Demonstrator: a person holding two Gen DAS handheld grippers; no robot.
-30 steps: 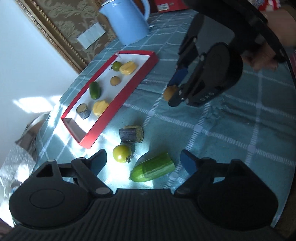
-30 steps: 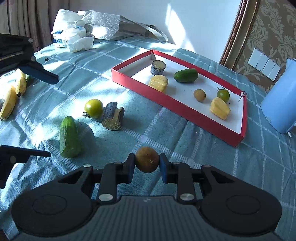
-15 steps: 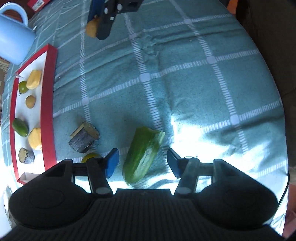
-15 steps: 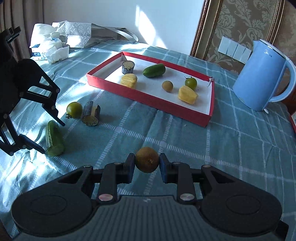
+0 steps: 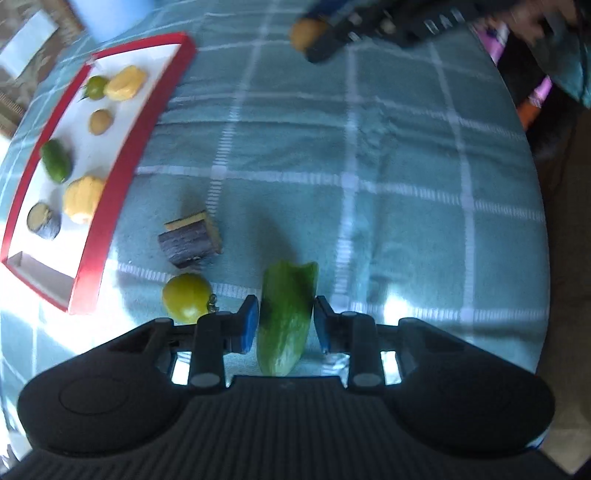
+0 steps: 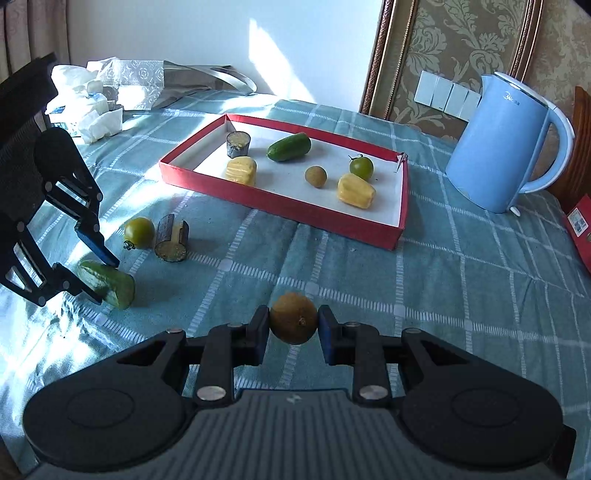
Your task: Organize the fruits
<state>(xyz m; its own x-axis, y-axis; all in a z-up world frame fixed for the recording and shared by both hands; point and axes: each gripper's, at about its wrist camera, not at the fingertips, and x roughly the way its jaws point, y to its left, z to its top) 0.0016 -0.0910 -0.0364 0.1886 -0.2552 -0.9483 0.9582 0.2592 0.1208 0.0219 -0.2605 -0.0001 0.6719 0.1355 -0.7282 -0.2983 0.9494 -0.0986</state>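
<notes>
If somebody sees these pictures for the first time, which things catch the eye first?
Probably the red tray in the middle of the checked cloth, with six produce pieces inside, and the blue kettle to its right. Nearer the cameras, the right claw grips a brown round fruit and the left claw clamps a cucumber piece.

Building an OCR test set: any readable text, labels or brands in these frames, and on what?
"Midea", faint, near the top of the blue kettle.
Print on the red packet at the right edge: too small to read.
Print on the tissue pack, far left: unreadable.
White marks on the right gripper: blurred.
</notes>
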